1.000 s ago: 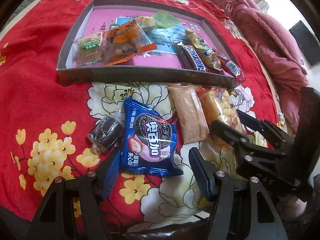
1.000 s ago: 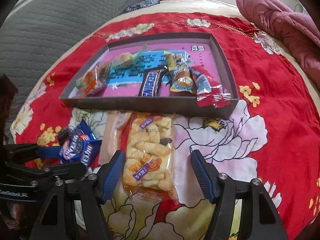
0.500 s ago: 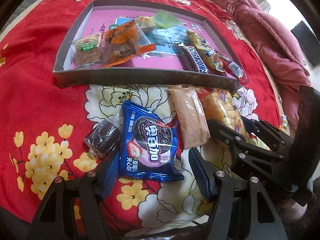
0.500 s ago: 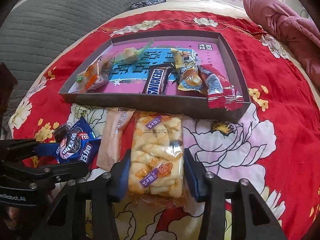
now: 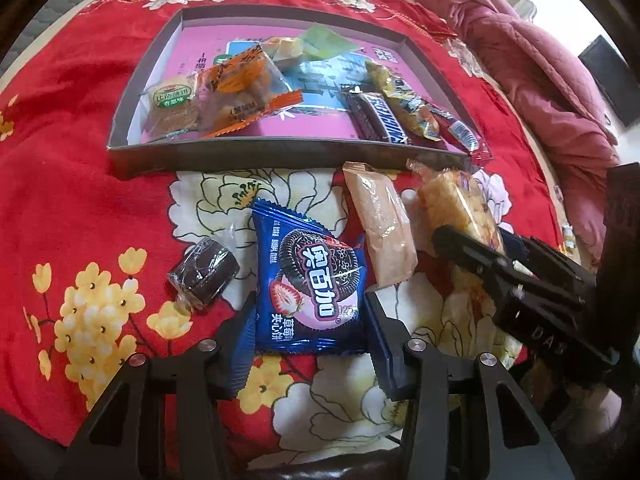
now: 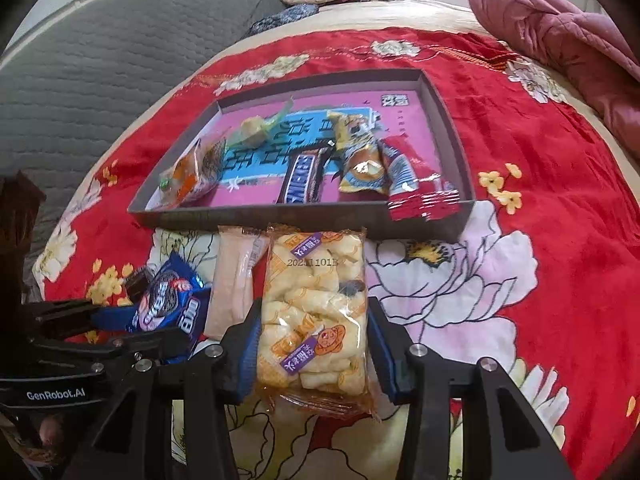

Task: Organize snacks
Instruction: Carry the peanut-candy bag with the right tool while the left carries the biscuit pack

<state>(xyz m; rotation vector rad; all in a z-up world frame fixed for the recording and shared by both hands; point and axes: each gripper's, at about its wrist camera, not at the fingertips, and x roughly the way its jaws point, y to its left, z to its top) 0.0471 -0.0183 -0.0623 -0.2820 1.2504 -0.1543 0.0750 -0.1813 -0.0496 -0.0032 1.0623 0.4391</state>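
Observation:
A blue Oreo pack [image 5: 312, 276] lies on the red floral bedspread, in front of a shallow grey tray [image 5: 280, 156]. My left gripper [image 5: 309, 304] straddles its near end. The jaws are closing, and both blue pads touch the pack's sides. My right gripper [image 6: 313, 312] is shut on a clear pack of puffed rice snacks [image 6: 316, 280], just before the tray's [image 6: 300, 220] front wall. A beige packet [image 5: 380, 228] lies between the two packs. A small wrapped chocolate cake [image 5: 204, 272] sits left of the Oreo pack.
The tray holds several snacks, among them a Snickers bar [image 6: 300, 180] and a red packet [image 6: 416, 188] hanging over its front right corner. A maroon quilt [image 5: 520, 60] lies to the right. A grey padded surface [image 6: 100, 60] rises to the left.
The left jaws have closed in on the Oreo pack. The right jaws closed on the puffed rice pack earlier and still hold it. Both hands have barely moved.

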